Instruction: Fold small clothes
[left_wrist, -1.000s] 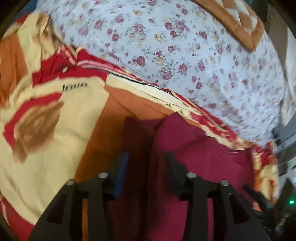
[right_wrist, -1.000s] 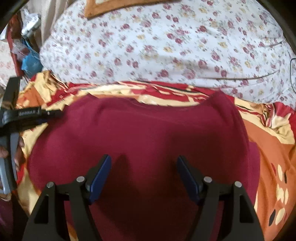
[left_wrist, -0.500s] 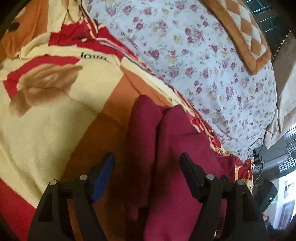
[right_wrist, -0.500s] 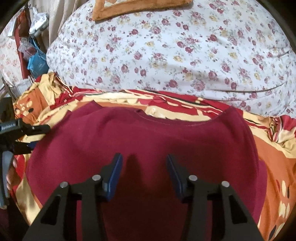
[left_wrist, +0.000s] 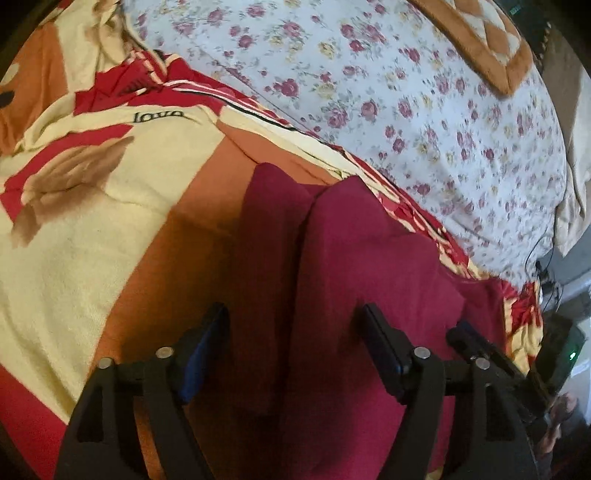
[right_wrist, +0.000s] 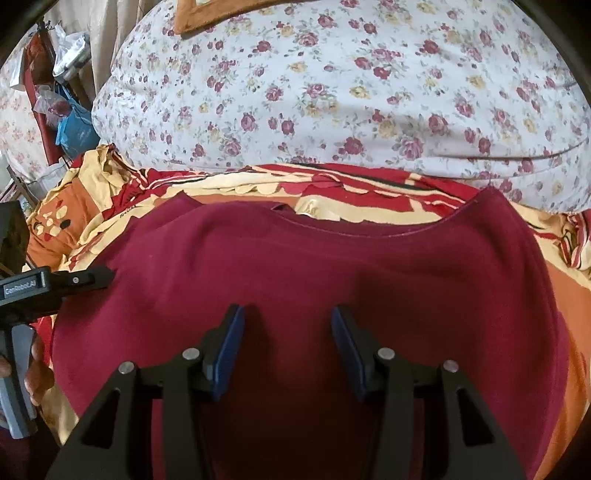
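Observation:
A dark red knit garment (right_wrist: 332, 266) lies spread flat on a patterned bed cover, neckline toward the far side. In the left wrist view its left edge (left_wrist: 351, 258) shows a folded sleeve strip alongside the body. My left gripper (left_wrist: 291, 325) is open, its fingers straddling that sleeve edge just above the cloth. It also shows at the left in the right wrist view (right_wrist: 85, 278). My right gripper (right_wrist: 288, 325) is open over the middle of the garment, holding nothing.
A large floral white pillow (right_wrist: 351, 92) lies behind the garment, and shows in the left wrist view (left_wrist: 406, 92). The red, orange and cream bed cover (left_wrist: 92, 206) spreads left. Bags and clutter (right_wrist: 66, 110) hang at far left. A cable and devices (left_wrist: 554, 295) sit at right.
My left gripper opened wider and shifted over the garment's left edge. My right gripper narrowed its opening and stayed above the middle of the garment.

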